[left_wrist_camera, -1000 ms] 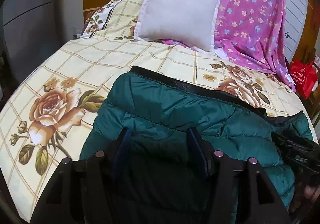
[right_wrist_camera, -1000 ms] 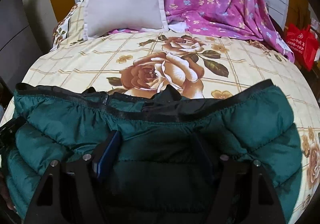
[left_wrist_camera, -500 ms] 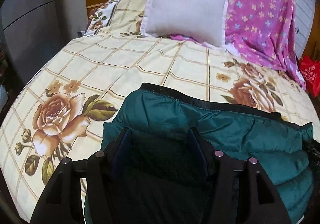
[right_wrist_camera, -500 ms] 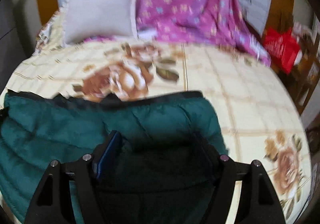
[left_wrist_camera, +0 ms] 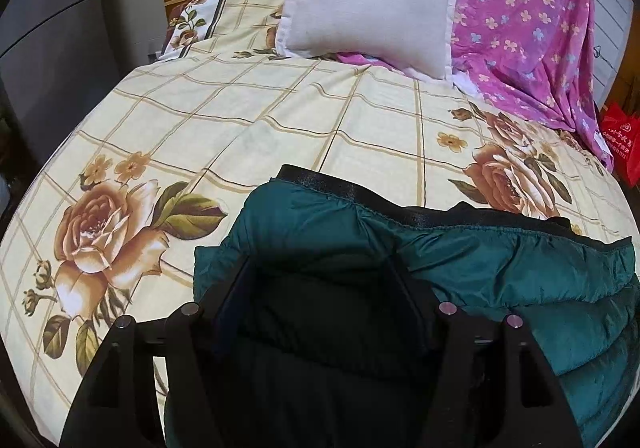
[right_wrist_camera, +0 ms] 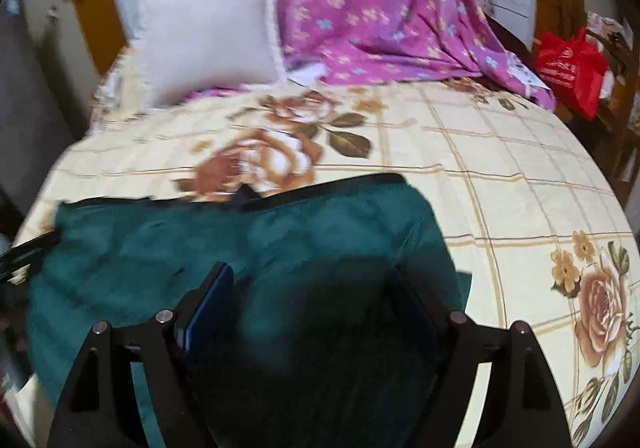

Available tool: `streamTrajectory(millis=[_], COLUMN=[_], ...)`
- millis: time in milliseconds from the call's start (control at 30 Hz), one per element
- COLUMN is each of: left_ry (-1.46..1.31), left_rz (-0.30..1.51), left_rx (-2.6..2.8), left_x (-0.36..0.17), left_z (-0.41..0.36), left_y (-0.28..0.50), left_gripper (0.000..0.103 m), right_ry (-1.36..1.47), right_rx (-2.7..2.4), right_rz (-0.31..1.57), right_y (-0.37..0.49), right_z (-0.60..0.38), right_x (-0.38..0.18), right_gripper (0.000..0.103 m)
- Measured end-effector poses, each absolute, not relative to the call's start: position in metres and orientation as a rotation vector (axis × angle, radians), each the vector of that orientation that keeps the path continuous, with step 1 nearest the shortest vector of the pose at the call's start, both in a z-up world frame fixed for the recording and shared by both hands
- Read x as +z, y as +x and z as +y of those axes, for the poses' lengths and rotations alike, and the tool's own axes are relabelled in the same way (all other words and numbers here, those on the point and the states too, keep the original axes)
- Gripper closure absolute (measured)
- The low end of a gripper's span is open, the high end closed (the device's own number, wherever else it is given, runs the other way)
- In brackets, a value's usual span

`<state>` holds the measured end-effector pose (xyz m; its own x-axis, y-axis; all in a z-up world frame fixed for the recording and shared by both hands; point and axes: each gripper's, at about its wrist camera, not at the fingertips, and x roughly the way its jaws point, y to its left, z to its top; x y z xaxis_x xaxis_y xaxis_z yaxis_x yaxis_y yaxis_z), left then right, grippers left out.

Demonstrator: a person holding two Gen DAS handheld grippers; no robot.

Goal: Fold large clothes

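While both tongs (left_wrist_camera: 324, 280) (right_wrist_camera: 310, 288) gape over the jacket (left_wrist_camera: 500, 268), a pillow (left_wrist_camera: 372, 0) tops the bedspread (left_wrist_camera: 240, 120).

A home bedroom: a bed under a rose-print sheet (left_wrist_camera: 248, 116), a white pillow (left_wrist_camera: 372, 0) and a purple floral blanket (left_wrist_camera: 532, 20).

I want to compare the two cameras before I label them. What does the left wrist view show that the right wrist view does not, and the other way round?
Only the left wrist view shows the grey cabinet at the bed's left side and the jacket's left edge beside a large printed rose.

Only the right wrist view shows the jacket's right edge with bare sheet beyond it, and dark furniture past the bed.

Both show the green puffer jacket on the floral bedsheet, the white pillow, the pink flowered cloth and a red bag. Each gripper's fingers stand apart over the jacket.
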<state>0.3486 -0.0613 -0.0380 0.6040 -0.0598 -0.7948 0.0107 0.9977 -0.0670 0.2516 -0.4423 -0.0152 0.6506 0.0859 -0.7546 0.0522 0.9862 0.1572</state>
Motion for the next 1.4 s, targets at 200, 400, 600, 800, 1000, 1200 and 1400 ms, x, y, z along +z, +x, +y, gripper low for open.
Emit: streamTrajectory(millis=[200, 400, 600, 800, 1000, 1200, 1400], left_ry=[-0.057, -0.084, -0.126, -0.148, -0.170, -0.185, -0.224], left_rz=[0.916, 0.902, 0.861, 0.853, 0.843, 0.837, 0.851], left_rx=[-0.037, -0.048, -0.059, -0.081, -0.099, -0.105, -0.116], left_x=[-0.040, -0.027, -0.017, -0.011, -0.007, -0.006, -0.008], left_z=[-0.062, -0.053, -0.034, -0.022, -0.015, -0.009, -0.005], left_y=[0.349, 0.332, 0.299, 0.271, 0.249, 0.237, 0.237], left_gripper=[0.053, 0.054, 0.054, 0.054, 0.054, 0.054, 0.054], right_ry=[0.147, 0.152, 0.216, 0.224, 0.234, 0.292, 0.303], right_rx=[0.011, -0.017, -0.001, -0.038, -0.067, -0.039, -0.022], right_rz=[0.944, 0.922, 0.828, 0.893, 0.934, 0.898, 0.903], right_y=[0.248, 0.244, 0.206, 0.199, 0.203, 0.184, 0.175], right_z=[-0.443, -0.441, -0.450, -0.451, -0.452, -0.462, -0.469], right_x=[-0.049, -0.043, -0.010, -0.031, -0.053, -0.033, -0.028], right_gripper=[0.018, 0.015, 0.015, 0.015, 0.009, 0.009, 0.009])
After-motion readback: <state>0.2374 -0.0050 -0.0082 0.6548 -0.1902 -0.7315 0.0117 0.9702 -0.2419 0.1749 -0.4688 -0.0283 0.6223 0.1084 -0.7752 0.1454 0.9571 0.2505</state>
